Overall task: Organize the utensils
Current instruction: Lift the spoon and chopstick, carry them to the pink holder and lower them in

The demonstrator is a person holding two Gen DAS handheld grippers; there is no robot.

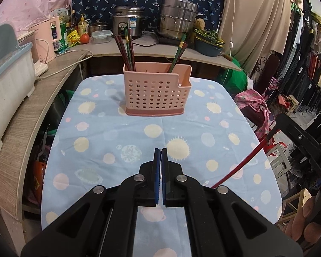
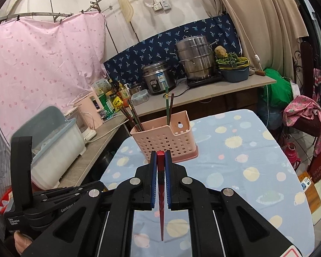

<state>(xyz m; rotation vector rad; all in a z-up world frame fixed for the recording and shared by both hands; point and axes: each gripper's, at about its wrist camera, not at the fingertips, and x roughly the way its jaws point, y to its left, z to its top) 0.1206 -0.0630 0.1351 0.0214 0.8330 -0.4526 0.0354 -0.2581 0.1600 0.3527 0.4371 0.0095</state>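
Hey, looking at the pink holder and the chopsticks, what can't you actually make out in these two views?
- Lower ends of the chopsticks in the pink holder: both views, hidden by its walls.
- The holder's inner dividers: both views, hidden by its front wall.
- Red chopstick in the right gripper: its length is foreshortened in the right wrist view, and partly hidden by the left gripper in the left wrist view.

Left wrist view looking forward and steeply down along its jaws over the counter (image 1: 117, 150), facing the basket (image 1: 157, 92) head-on, right wrist view sitting further right, tilting less, facing the basket (image 2: 163, 143) nearer, both sharing basket, counter, pots (image 1: 177, 20).
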